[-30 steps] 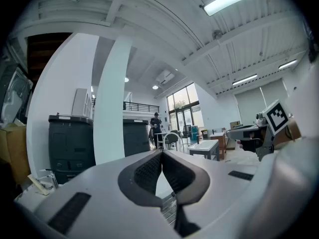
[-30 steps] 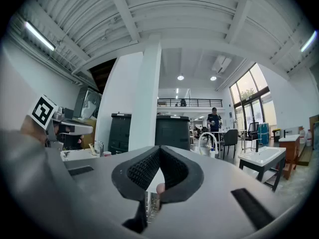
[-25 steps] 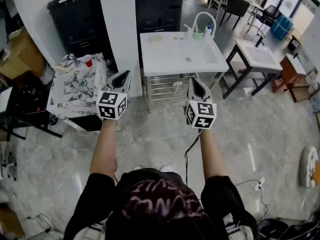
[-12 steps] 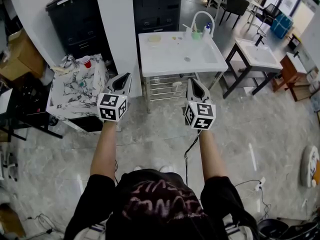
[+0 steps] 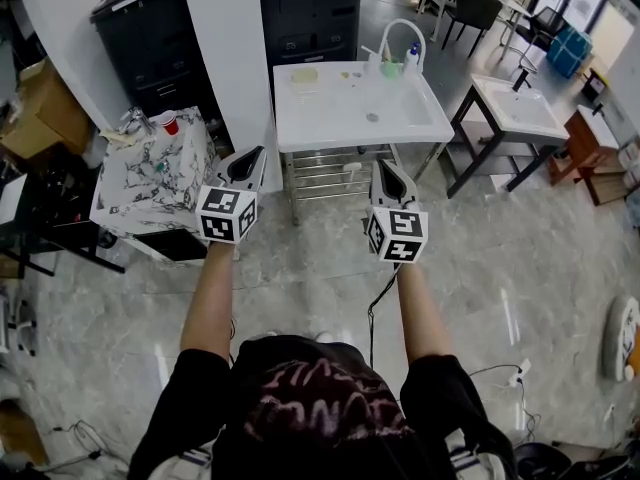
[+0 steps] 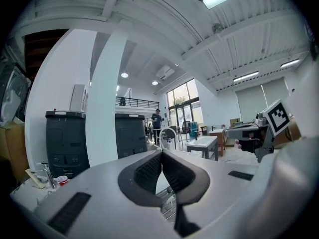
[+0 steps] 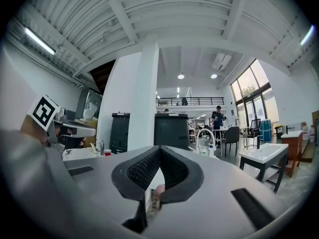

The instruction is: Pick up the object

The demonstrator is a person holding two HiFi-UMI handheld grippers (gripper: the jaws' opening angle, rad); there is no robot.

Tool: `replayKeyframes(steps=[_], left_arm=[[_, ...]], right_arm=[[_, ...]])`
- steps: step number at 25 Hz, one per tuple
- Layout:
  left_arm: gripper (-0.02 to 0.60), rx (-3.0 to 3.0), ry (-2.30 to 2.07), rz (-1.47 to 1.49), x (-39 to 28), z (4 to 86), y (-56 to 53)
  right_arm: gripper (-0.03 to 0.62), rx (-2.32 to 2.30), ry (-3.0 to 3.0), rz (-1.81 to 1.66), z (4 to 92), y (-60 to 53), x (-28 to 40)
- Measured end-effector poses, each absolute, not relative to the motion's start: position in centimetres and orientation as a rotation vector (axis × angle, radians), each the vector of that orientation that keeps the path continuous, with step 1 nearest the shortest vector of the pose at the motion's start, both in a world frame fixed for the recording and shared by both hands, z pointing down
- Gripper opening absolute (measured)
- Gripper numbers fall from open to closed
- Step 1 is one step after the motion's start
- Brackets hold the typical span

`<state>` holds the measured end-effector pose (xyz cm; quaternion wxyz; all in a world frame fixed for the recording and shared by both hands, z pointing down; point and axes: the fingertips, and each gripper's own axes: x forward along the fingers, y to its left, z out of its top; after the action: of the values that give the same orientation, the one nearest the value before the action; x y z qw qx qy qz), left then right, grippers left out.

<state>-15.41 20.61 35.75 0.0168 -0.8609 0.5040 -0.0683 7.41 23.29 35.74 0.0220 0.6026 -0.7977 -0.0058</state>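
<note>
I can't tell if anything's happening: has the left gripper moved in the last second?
Yes, slightly: the left gripper has drifted rightward from the red cup, toward the white sink table.

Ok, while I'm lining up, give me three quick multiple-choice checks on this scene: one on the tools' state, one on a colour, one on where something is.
1. The left tool and right tool are:
A both wide open
B both shut and empty
C each shut on something

2. The cabinet beyond the white sink table is:
A red
B yellow
C black

3. The red cup stands:
A on the marble-patterned table
B in the sink table's basin
C on top of the cabinet

Answers:
1 B: in each tool's own view the pads meet with nothing between them.
2 C: the head view shows it plainly black.
3 A: the cup sits near that table's far edge, left of the pillar.
</note>
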Motion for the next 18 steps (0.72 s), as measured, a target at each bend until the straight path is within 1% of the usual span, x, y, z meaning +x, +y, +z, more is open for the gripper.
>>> replayKeyframes(steps=[7, 18], left_arm=[[0.015, -2.689, 1.562, -0.201, -13.1, 36.0, 20.3], [0.015, -2.679, 1.56, -0.182, -12.4, 36.6, 16.5]], right_arm=[[0.014, 1.857, -2.488, -0.029, 35.9, 22.8, 9.1], [0.015, 1.811, -2.517, -0.047, 36.9, 18.7, 8.3]])
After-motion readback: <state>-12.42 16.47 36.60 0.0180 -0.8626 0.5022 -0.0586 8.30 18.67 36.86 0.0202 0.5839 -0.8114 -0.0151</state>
